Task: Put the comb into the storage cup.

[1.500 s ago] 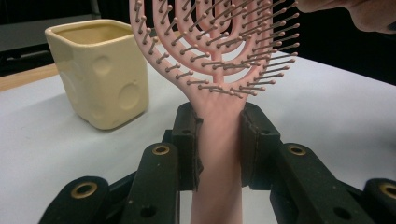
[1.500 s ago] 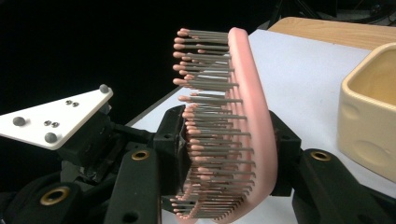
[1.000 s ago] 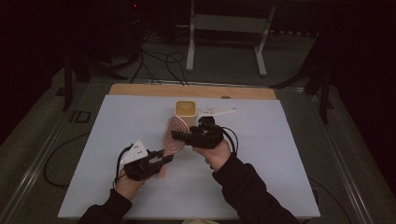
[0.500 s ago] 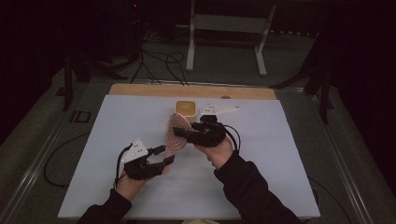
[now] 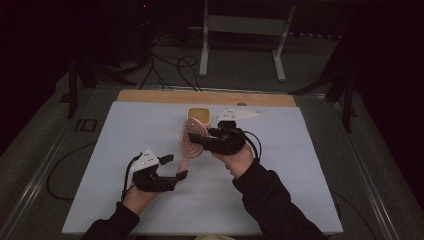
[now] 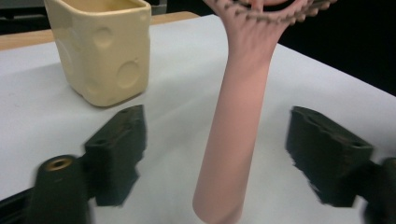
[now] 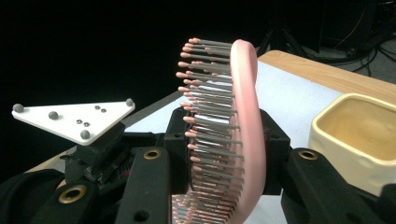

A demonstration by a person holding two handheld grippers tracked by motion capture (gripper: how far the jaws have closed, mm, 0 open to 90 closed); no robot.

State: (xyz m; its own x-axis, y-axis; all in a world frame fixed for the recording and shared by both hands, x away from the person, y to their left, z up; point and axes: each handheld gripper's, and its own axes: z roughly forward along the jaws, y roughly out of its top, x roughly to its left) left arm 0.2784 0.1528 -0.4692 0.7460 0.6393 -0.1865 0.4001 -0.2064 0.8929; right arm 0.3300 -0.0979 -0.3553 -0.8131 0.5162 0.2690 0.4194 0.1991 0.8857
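A pink plastic hairbrush (image 5: pixel 192 139) stands clamped by its bristled head in the right gripper (image 5: pixel 200 140), its handle slanting down toward the left gripper (image 5: pixel 176 167), whose jaws have just been opening and now stand wide either side of it, not touching, near a cream ceramic cup (image 5: pixel 199 115).

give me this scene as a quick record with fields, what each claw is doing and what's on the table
work in hand: pink hairbrush passed between the two claws
right claw: shut on the hairbrush head, bristles between its jaws
left claw: jaws have just been opening; handle stands between them, pads clear of it
hairbrush pose: held above the table, head up, handle slanting down toward the left claw
cream cup: upright on the white mat, beyond the brush, empty as far as visible
table edge: wooden strip at the far side
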